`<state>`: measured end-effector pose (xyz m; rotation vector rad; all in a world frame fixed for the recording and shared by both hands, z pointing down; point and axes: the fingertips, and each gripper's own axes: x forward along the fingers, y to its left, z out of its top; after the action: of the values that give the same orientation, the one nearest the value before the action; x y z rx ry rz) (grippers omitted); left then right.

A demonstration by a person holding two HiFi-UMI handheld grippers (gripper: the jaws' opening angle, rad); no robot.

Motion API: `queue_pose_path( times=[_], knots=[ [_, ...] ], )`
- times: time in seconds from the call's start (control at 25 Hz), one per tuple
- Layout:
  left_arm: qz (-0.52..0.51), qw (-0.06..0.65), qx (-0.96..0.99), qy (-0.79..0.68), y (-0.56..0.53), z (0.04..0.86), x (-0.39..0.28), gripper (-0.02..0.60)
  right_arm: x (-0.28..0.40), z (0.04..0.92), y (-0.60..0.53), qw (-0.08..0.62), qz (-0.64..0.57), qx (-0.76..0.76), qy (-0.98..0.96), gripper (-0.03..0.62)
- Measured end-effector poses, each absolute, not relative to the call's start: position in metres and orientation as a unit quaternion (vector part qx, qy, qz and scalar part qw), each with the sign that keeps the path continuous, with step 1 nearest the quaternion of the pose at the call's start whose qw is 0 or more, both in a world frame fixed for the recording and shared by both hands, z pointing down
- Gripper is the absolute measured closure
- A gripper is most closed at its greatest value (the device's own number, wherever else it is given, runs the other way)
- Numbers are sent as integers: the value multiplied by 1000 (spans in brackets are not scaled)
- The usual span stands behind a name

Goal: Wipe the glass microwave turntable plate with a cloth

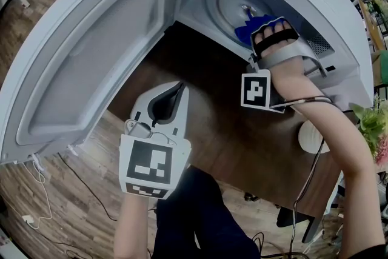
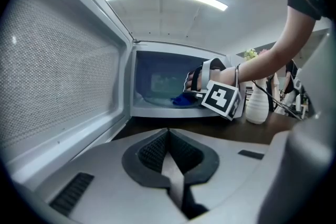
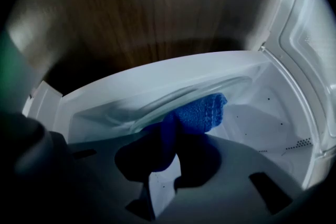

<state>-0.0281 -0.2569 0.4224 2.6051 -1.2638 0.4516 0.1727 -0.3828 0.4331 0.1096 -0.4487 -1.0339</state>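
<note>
The microwave stands open on a dark wooden table, and the glass turntable plate (image 1: pixel 229 4) lies inside it. My right gripper (image 1: pixel 259 32) reaches into the cavity, shut on a blue cloth (image 1: pixel 246 31) that rests on the plate's near edge. In the right gripper view the cloth (image 3: pixel 200 112) bunches out from between the jaws (image 3: pixel 165 150) against the plate's rim (image 3: pixel 157 109). My left gripper (image 1: pixel 176 91) hovers outside, in front of the open door, shut and holding nothing. From the left gripper view (image 2: pixel 169 135) the cloth (image 2: pixel 182 99) shows inside the cavity.
The open microwave door (image 1: pixel 91 51) swings out to the left, close beside my left gripper. A white vase (image 1: pixel 312 136) stands on the table to the right of the microwave, with flowers (image 1: pixel 373 124) beyond it. Cables lie on the wood floor.
</note>
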Motion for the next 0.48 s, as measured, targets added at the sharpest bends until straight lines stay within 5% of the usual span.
queue_pose_path(
  times=[0.48],
  knots=[
    [155,104,882,-432,-256,422,-27,574,218,435,-363,909,-394,-50,-127,546]
  ],
)
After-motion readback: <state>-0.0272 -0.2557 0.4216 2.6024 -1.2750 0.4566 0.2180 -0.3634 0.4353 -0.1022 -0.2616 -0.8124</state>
